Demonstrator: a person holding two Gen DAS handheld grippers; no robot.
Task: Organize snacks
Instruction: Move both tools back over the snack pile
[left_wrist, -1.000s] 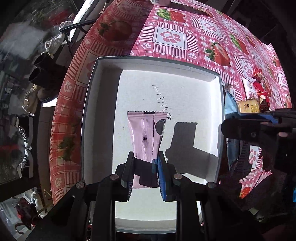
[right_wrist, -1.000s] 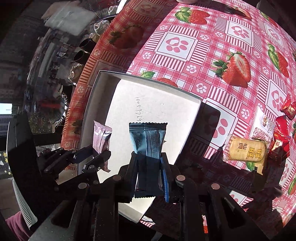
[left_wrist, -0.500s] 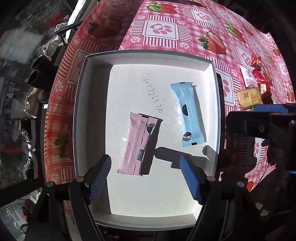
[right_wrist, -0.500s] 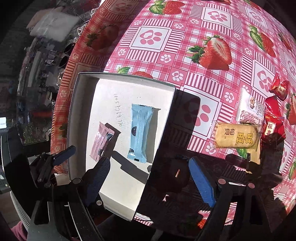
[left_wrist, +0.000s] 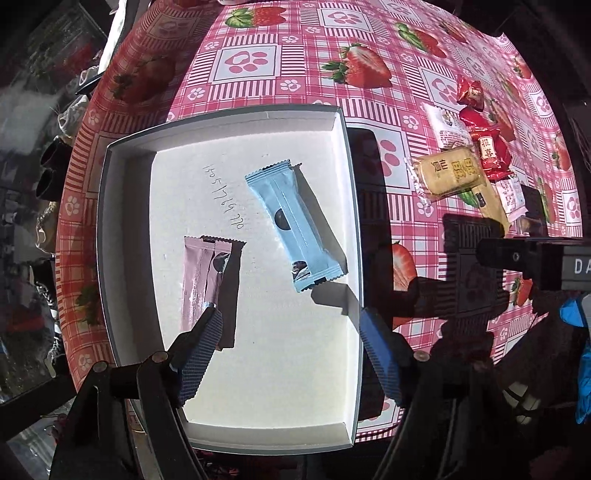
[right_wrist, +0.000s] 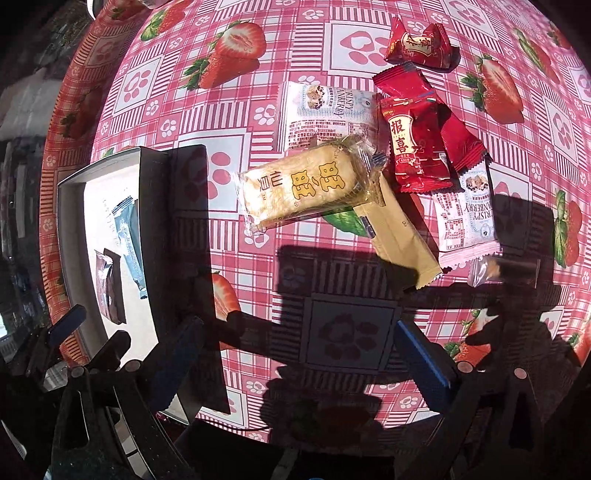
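A white shallow box (left_wrist: 125, 229) lies on the strawberry tablecloth. In it lie a pink snack packet (left_wrist: 203, 280) and a light blue snack packet (left_wrist: 295, 229), apart from each other. My left gripper (left_wrist: 288, 328) is open and empty above the box's near part. My right gripper (right_wrist: 295, 332) is open and empty above the cloth, right of the box (right_wrist: 74, 177). Ahead of it lies a pile of snacks: a yellow cracker pack (right_wrist: 303, 184), a red packet (right_wrist: 417, 155), white cranberry packets (right_wrist: 325, 110), a tan bar (right_wrist: 402, 236) and a red candy (right_wrist: 417, 46).
The table's left edge drops to a floor with shoes (left_wrist: 51, 170). The same snack pile shows at the right in the left wrist view (left_wrist: 465, 170). The right gripper's body (left_wrist: 535, 266) reaches in from the right there.
Both grippers opened and let their packets fall into the box, the pink from the left, the blue from the right. Since then the right gripper has swung right to face the snack pile.
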